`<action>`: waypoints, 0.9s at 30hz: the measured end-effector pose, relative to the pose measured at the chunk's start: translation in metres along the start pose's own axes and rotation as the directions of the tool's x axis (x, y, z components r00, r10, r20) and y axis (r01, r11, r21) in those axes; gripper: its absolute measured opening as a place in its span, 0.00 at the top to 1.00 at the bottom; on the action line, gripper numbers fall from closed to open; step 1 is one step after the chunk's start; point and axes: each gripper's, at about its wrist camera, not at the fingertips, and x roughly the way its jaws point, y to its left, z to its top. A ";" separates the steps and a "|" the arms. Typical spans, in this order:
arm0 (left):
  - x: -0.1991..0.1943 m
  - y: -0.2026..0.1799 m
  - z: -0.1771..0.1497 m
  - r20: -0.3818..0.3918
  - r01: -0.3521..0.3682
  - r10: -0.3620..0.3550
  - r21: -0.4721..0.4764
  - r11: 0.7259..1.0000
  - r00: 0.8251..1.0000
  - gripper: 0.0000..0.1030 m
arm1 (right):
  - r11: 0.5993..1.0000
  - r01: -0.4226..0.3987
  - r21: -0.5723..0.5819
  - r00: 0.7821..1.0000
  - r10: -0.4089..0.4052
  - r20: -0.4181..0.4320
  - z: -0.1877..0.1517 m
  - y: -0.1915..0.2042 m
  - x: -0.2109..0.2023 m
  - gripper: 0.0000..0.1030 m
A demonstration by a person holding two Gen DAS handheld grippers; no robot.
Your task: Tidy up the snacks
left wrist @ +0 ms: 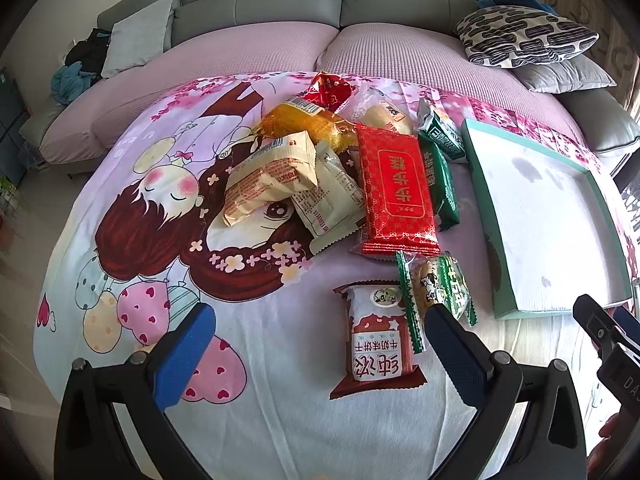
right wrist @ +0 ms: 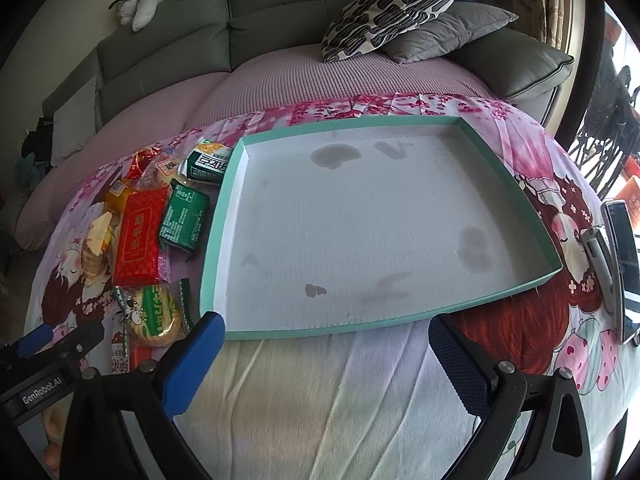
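Starting the sort, we hold both grippers empty: the left gripper gapes wide over the red-and-white biscuit pack, the right gripper equally wide before the bare teal-rimmed tray. The snack pile lies left of the tray. Next, we judge, comes pinching that nearest pack. Open cloth surrounds it; the tray's low rim needs clearing.

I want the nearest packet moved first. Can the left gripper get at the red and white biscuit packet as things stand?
Probably yes. The left gripper is open, and the red and white biscuit packet lies flat on the cloth between its fingers with nothing on top; only the green cookie packet crowds its right edge.
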 end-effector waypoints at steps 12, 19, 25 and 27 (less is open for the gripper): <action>0.001 0.000 0.000 0.000 -0.006 0.006 -0.007 1.000 1.000 0.00 | 1.000 -0.001 0.001 1.000 0.001 0.000 0.000 0.000 0.000 0.00; -0.001 0.000 0.001 0.008 0.003 -0.003 -0.012 1.000 1.000 0.00 | 1.000 -0.001 -0.001 1.000 0.001 0.000 0.000 0.000 0.000 0.00; -0.003 0.012 0.001 0.001 0.014 -0.014 -0.062 0.998 1.000 0.00 | 1.000 -0.023 -0.019 1.000 0.023 0.001 0.000 0.005 0.000 0.00; -0.010 0.015 0.000 0.011 0.001 0.000 -0.052 0.999 1.000 0.00 | 0.999 -0.041 -0.027 0.999 0.041 -0.003 0.000 0.009 0.000 0.00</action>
